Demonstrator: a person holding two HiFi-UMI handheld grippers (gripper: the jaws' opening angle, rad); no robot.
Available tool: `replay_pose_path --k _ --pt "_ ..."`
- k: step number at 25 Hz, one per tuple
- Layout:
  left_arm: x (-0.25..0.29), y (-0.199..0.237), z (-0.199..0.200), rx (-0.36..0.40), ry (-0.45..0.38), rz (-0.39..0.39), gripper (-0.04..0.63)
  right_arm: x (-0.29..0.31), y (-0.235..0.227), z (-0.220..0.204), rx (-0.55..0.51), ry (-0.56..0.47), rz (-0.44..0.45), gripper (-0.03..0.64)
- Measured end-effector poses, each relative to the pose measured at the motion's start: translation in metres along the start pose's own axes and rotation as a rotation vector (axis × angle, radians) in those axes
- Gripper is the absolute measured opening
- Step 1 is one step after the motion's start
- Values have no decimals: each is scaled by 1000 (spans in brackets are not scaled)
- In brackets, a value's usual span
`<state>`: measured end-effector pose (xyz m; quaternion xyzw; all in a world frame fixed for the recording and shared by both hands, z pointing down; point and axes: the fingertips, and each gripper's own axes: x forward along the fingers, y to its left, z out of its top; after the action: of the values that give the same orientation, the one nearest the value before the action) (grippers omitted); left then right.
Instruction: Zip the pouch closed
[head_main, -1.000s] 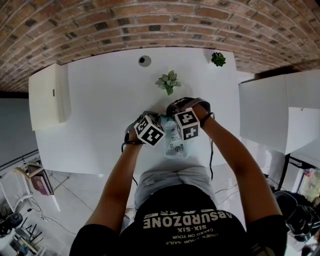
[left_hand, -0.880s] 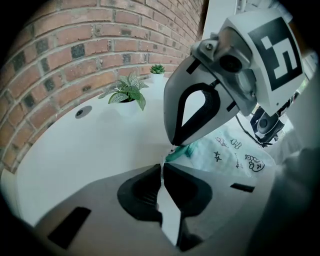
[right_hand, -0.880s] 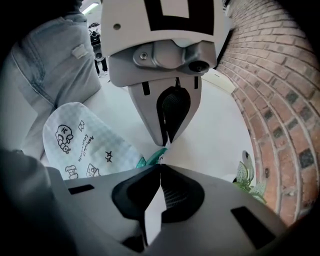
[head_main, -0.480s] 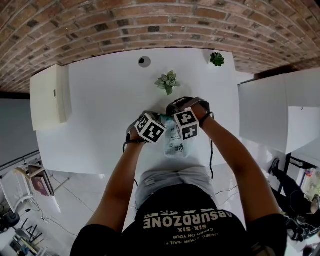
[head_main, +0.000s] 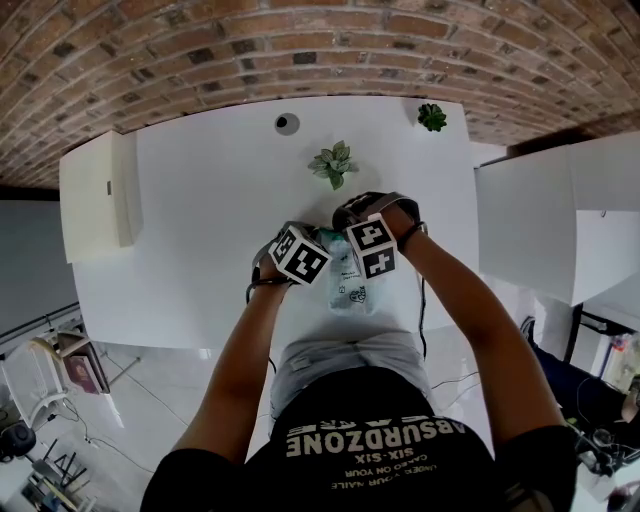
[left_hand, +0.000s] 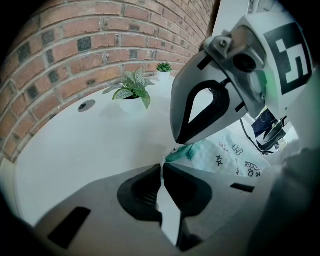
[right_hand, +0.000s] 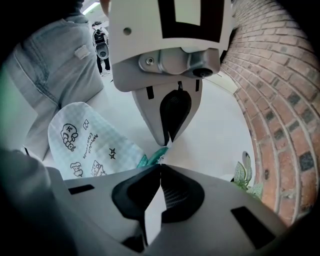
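The pouch looks soft cloth, the table smooth matt, the wall rough brick.

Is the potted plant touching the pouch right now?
No, the small green potted plant stands apart on the white table, well beyond the pale patterned fabric pouch.

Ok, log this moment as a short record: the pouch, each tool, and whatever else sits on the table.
surface: white table
pouch: pale, checked, with doodles; lies flat near the person's edge, teal end pointing away
left tool: jaws together, pinching the pouch's teal end
right tool: jaws shut, tips at the same teal end; what they pinch is unclear
other items: leafy plant beyond the pouch; small plant at the far edge; round cable port
zip state: cannot tell
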<state>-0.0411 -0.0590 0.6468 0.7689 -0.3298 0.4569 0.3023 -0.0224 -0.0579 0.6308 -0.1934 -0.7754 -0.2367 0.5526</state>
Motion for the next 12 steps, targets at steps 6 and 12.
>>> replay_pose_path --k 6,12 --pt "1 0 0 2 4 -1 25 -1 2 -4 -56 36 7 2" --pt "1 0 1 3 4 -2 25 -1 5 -8 -41 37 17 2"
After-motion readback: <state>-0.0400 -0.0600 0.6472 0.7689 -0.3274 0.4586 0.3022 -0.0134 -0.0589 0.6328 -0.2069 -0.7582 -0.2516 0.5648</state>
